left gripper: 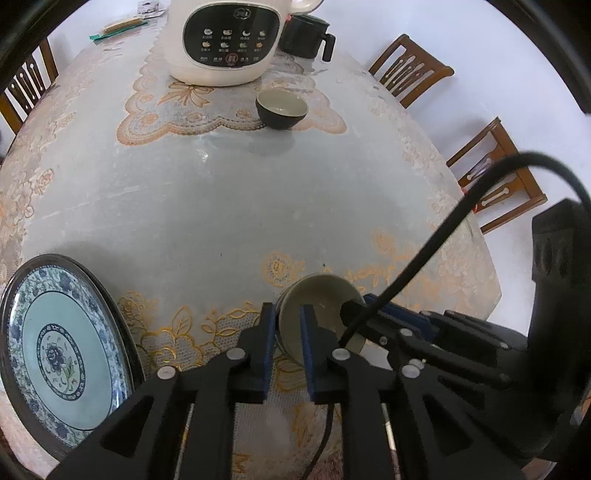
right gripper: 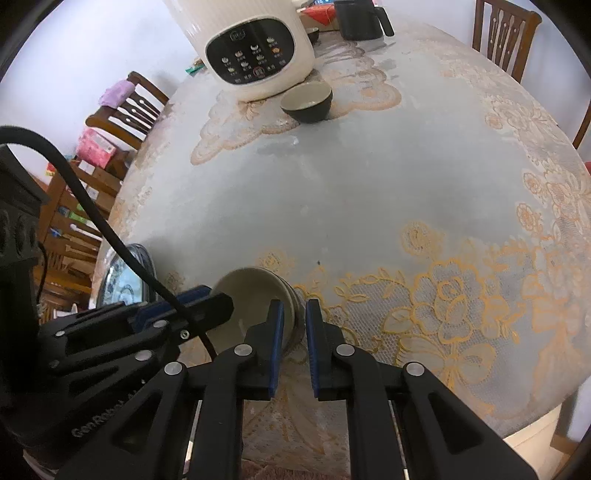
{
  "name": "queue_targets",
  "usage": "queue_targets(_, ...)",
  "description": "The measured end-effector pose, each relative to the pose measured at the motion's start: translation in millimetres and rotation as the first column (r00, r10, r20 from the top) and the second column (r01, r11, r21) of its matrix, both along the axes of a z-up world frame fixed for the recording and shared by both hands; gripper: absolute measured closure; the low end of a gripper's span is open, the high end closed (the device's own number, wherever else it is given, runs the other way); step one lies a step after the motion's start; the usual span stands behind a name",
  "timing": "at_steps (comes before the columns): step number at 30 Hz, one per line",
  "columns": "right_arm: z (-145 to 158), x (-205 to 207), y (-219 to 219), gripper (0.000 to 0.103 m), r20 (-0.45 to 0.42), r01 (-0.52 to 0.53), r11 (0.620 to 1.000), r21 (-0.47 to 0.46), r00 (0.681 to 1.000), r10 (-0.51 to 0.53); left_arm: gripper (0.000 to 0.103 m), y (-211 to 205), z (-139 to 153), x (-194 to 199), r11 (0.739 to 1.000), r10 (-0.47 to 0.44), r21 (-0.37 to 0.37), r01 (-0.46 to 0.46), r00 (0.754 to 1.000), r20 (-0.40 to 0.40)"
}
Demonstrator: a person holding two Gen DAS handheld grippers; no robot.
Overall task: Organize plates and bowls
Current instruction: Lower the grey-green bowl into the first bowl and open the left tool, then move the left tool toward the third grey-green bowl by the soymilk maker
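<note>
A stack of pale-glazed bowls [left gripper: 321, 299] stands near the table's front edge and also shows in the right wrist view [right gripper: 251, 291]. My left gripper [left gripper: 288, 325] is shut on the stack's left rim, one finger inside and one outside. My right gripper [right gripper: 294, 317] is shut on the stack's right rim the same way. A blue floral plate [left gripper: 59, 350] lies at the front left; its edge shows in the right wrist view [right gripper: 122, 273]. A single dark bowl [left gripper: 282, 109] with a pale inside sits far back by the cooker; it also shows in the right wrist view [right gripper: 307, 100].
A white rice cooker [left gripper: 225, 40] and a black jug [left gripper: 308, 35] stand at the far end of the lace-covered table [left gripper: 184, 192]. Wooden chairs [left gripper: 495, 173] line the table's right side, and more chairs [right gripper: 122, 107] line its left. A black cable [left gripper: 443, 236] arcs over the bowls.
</note>
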State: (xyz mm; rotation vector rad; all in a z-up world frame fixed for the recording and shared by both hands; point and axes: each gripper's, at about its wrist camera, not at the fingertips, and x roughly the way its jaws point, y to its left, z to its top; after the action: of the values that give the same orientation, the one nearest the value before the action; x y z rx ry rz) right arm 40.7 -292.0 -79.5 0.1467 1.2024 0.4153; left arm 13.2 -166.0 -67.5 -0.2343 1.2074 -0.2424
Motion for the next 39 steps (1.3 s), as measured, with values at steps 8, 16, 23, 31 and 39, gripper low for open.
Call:
queue_targets(8,2.2,-0.4,4.2,0.088,0.003,-0.005,0.999,-0.037,1.0,0.005,0.084,6.3,0.7,0.1,1.0,0.007,-0.026,-0.007,1.0,0.0)
queue_targets(16,10.8,-0.5,1.6,0.082,0.018,0.027,0.999,-0.027,0.999,-0.026,0.076,12.5,10.9,-1.5,1.0,0.005,-0.021,-0.005,1.0,0.024)
queue_targets(23,21.6,-7.2,-1.8,0.082,0.04,0.052,0.999,-0.002,0.998,-0.051,0.076,17.8,18.8,-5.1,1.0,0.009,-0.014,-0.008,0.999,0.036)
queue_targets(31,39.6,-10.0,-0.3,0.081,0.077,0.075,0.996,0.042,0.994,-0.078,0.076,30.8,36.3,-9.7,1.0,0.019,-0.007,-0.018,0.997,0.071)
queue_targets(39,58.5,-11.1,9.1,0.081,0.121,0.082,0.992,0.101,0.988,-0.094,0.076,44.5,52.9,-11.5,1.0,0.027,0.013,-0.028,0.995,0.095)
